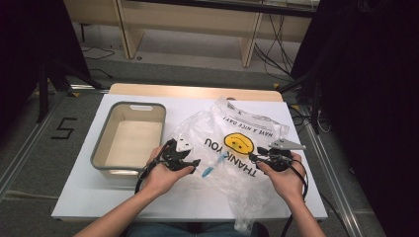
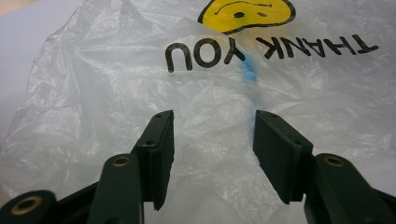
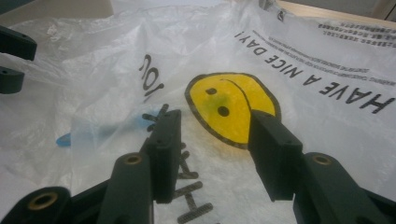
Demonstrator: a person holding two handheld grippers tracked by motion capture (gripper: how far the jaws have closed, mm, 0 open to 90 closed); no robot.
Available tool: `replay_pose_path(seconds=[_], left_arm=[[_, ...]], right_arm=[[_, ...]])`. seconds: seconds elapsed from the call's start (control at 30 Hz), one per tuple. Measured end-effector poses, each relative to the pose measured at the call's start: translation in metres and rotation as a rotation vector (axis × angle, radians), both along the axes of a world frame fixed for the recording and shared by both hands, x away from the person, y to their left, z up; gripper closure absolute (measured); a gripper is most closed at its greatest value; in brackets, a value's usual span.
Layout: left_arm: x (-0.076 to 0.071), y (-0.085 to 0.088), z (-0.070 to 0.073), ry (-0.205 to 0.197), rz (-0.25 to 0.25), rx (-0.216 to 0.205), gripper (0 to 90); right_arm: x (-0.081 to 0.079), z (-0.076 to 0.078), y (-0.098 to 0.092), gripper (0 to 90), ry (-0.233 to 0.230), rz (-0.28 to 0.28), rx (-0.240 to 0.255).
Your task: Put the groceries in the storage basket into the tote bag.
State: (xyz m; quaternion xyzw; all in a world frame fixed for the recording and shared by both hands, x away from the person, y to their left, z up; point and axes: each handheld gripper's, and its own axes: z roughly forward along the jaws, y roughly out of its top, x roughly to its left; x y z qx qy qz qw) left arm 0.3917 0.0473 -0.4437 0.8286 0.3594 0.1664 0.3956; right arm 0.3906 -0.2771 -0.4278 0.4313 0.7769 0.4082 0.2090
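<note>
**Both grippers open over the plastic bag**

A clear plastic bag printed with a yellow smiley face and "THANK YOU" lies crumpled on the white table, right of centre, reaching from near the far edge down past the near edge. A small blue object shows through the film near the bag's near-left part. A grey bin stands on the left half of the table, just beside the bag.

The person's forearms come in from the near edge and spread outward. The left hand rests near the bin's near-right corner, wrist low, with the left gripper aimed rightward at the bag's left side. In the left gripper view its jaws stand apart, with crumpled film rising between them; the pads do not press on it.

The right hand sits at the bag's right side, towards the right edge of the table, with the right gripper pointing leftward at the printed words. In the right gripper view its jaws are apart over the smiley face and lettering, gripping nothing; the film lies flat beneath them. The two grippers face each other across the bag, well apart.
</note>
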Motion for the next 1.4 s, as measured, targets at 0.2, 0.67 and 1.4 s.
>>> replay_pose_path(seconds=[0.2, 0.67, 1.4], left_arm=[[-0.004, -0.003, -0.001, -0.004, -0.019, 0.006, 43.2], [-0.001, -0.001, 0.000, -0.010, -0.014, -0.007, 41.0], [0.000, 0.000, 0.000, -0.006, -0.007, -0.007, 41.6]], right_arm=[[-0.002, 0.000, -0.009, 52.1, -0.011, -0.022, -0.008], [-0.001, 0.006, -0.029, 45.3, -0.023, -0.145, -0.021], [0.000, 0.008, -0.056, 41.4, 0.004, -0.308, -0.039]])
